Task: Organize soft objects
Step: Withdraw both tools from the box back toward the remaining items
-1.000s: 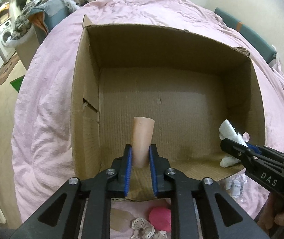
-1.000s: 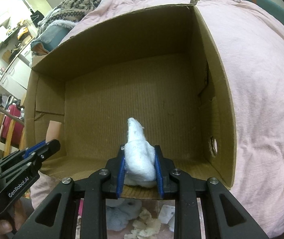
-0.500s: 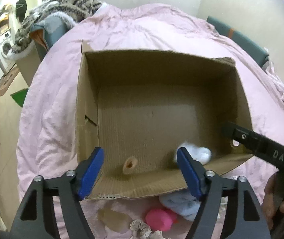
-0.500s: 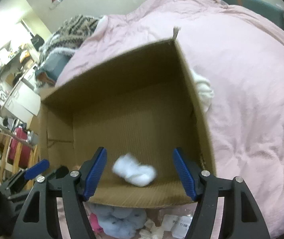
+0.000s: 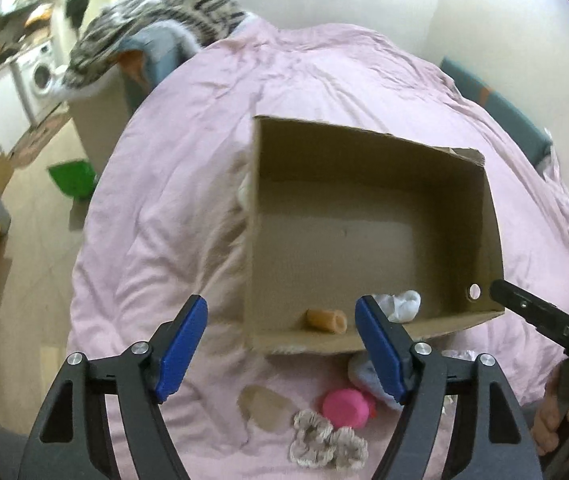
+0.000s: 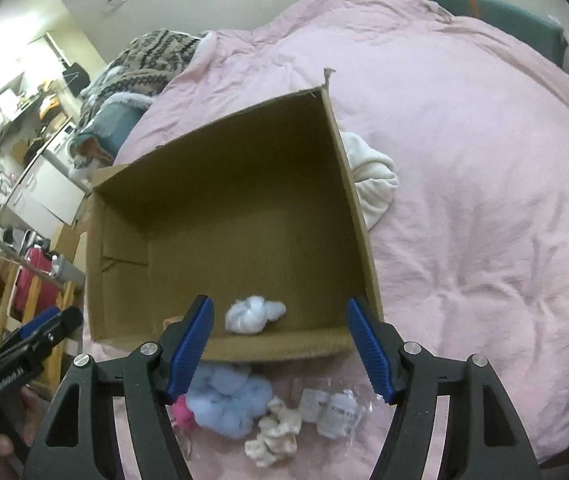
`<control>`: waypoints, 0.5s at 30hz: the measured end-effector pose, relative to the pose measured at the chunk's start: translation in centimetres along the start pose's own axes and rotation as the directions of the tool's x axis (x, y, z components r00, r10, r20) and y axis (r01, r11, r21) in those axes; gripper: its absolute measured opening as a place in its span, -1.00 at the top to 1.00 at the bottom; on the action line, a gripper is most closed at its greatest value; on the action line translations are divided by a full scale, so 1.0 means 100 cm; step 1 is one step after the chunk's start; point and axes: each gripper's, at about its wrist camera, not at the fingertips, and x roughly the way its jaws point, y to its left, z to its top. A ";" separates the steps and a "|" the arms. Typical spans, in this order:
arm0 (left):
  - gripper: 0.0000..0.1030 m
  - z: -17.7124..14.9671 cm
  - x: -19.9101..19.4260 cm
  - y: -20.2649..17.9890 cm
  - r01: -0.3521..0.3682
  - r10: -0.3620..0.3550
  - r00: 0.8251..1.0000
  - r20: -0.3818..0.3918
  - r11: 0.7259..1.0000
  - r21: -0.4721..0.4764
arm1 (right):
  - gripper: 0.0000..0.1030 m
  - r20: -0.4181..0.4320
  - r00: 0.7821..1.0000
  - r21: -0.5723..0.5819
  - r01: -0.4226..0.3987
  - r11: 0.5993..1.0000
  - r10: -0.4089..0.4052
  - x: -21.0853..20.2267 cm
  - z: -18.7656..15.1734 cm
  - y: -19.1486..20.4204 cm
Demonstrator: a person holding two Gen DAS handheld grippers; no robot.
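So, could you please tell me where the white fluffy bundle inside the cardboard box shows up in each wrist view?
Left wrist view: the white fluffy bundle lies at the box's near wall, lower right of centre, partly behind the left gripper's right finger.
Right wrist view: it lies at the near wall, lower centre.
Shared landmark: the cardboard box on the pink bedding.

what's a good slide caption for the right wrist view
Open right gripper above a cardboard box holding a white cloth wad, with more soft items waiting on the pink bedspread.
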 end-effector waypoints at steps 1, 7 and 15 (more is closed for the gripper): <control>-0.44 -0.003 -0.003 0.004 -0.004 0.004 1.000 -0.006 1.000 -0.012 | -0.41 0.005 1.000 -0.001 -0.003 1.000 0.003 -0.003 -0.002 0.000; -0.44 -0.022 -0.016 0.021 -0.034 0.033 0.999 -0.035 0.999 -0.041 | -0.41 -0.011 1.000 0.011 -0.020 1.000 0.021 -0.017 -0.021 -0.001; -0.40 -0.052 0.010 0.034 -0.034 0.011 0.978 -0.209 0.994 -0.104 | -0.41 -0.051 0.998 0.119 -0.036 0.992 0.043 -0.030 -0.047 -0.018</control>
